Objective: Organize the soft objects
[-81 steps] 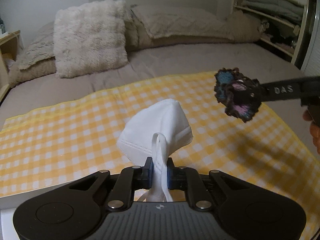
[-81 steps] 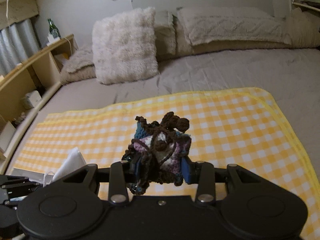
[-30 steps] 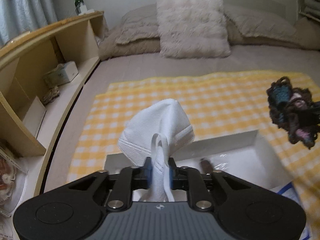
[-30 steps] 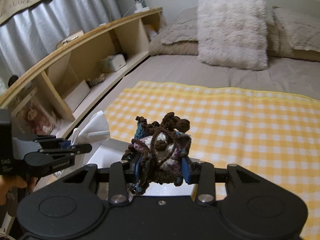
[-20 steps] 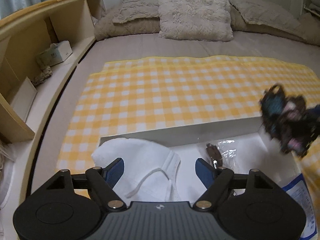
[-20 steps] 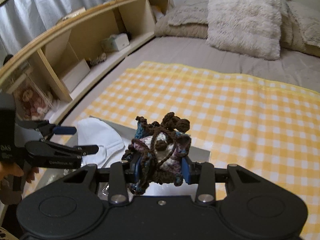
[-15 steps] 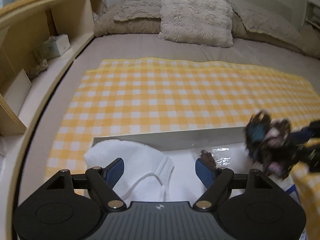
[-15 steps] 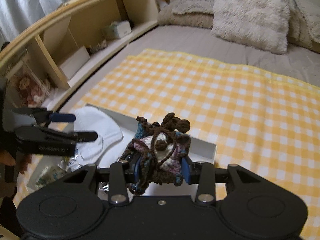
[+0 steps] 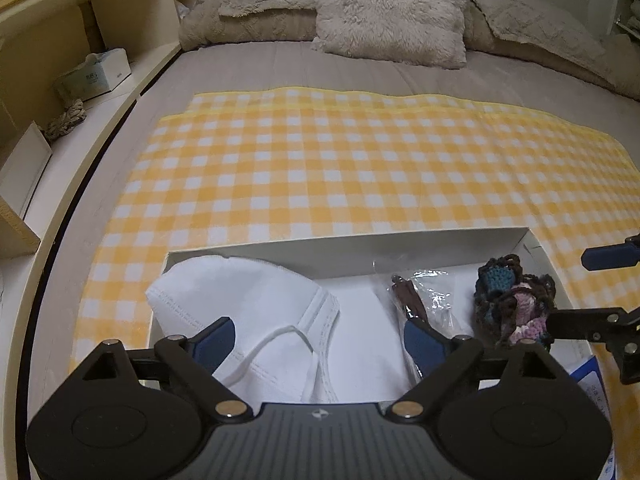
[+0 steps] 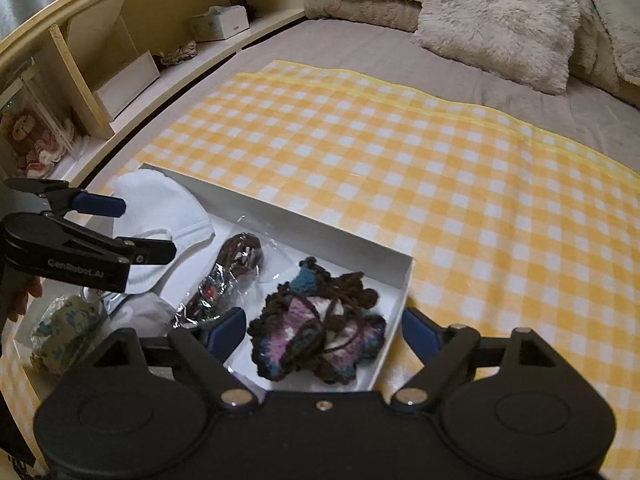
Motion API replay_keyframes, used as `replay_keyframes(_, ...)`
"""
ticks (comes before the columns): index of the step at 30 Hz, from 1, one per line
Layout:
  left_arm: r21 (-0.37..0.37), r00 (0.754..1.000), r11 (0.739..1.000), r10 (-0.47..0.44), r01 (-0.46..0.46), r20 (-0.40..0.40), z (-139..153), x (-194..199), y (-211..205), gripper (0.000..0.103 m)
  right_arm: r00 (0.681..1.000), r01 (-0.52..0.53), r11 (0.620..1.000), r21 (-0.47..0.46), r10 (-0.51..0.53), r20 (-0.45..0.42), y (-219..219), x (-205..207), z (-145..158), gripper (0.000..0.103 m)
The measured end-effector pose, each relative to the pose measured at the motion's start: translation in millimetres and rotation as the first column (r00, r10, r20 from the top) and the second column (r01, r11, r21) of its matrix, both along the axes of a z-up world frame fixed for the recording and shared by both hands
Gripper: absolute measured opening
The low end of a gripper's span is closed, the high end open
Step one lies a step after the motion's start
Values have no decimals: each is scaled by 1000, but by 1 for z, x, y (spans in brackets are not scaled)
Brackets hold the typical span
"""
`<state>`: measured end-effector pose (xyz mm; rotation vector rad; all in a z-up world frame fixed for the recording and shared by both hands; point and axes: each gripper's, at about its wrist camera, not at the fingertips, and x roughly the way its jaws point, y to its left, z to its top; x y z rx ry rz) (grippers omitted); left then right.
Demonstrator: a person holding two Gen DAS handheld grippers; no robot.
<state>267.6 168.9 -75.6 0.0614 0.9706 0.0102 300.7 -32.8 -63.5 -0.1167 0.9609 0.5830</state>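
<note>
A white face mask (image 9: 248,308) lies at the left end of the white box (image 9: 344,252). My left gripper (image 9: 318,338) hovers just above it, jaws opening wide, pads clear of the mask. A brown, blue and pink crochet piece (image 10: 316,320) lies at the box's right end (image 10: 404,280). My right gripper (image 10: 322,330) is over it with jaws opening and no pad touching it. In the left wrist view the crochet piece (image 9: 516,308) sits beside the right gripper (image 9: 592,288). In the right wrist view the left gripper (image 10: 132,226) hangs over the mask (image 10: 160,204).
A plastic-wrapped brown item (image 10: 236,264) lies mid-box, a floral fabric bundle (image 10: 64,328) at its near left. The box rests on a yellow checked cloth (image 9: 340,168) on a grey bed. A wooden shelf (image 9: 80,40) runs along the left; pillows (image 9: 392,8) lie at the head.
Both grippers swung over the box and sank toward it. The left one opened and dropped the mask into the box; then the right one opened and released the crochet piece.
</note>
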Motion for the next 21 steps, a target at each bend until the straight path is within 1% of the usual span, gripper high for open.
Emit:
replay_keyframes(2, -4, 1000, 1000, 4, -4, 2, 2, -1, -1, 96, 1000, 3, 1000, -1, -3, 6, -3, -2, 2, 89)
replay_keyframes(4, 0, 1000, 1000, 3, -3, 5, 5, -3, -1, 97, 1000, 9, 1000, 4, -9, 14, -5, -5, 4, 93)
replay_keyframes(6, 8, 1000, 1000, 0, 0, 12, 8, -5, -2, 98, 999, 15, 1000, 12, -16, 28, -8, -8, 8, 100)
replay_keyframes(8, 5, 1000, 1000, 1, -1, 21, 12, -9, -3, 100, 999, 23, 1000, 18, -23, 41, -11, -10, 10, 103)
replay_keyframes(12, 0, 999, 1000, 3, -3, 37, 22, -18, -2, 103, 997, 26, 999, 19, -28, 68, -15, -18, 16, 103)
replay_keyframes(18, -21, 998, 1000, 11, -10, 66, 39, -33, -7, 103, 993, 39, 999, 35, -43, 110, -25, -33, 32, 103)
replay_keyframes(21, -29, 995, 1000, 10, -7, 95, 50, -41, -12, 103, 990, 51, 997, 57, -58, 131, -32, -42, 41, 103)
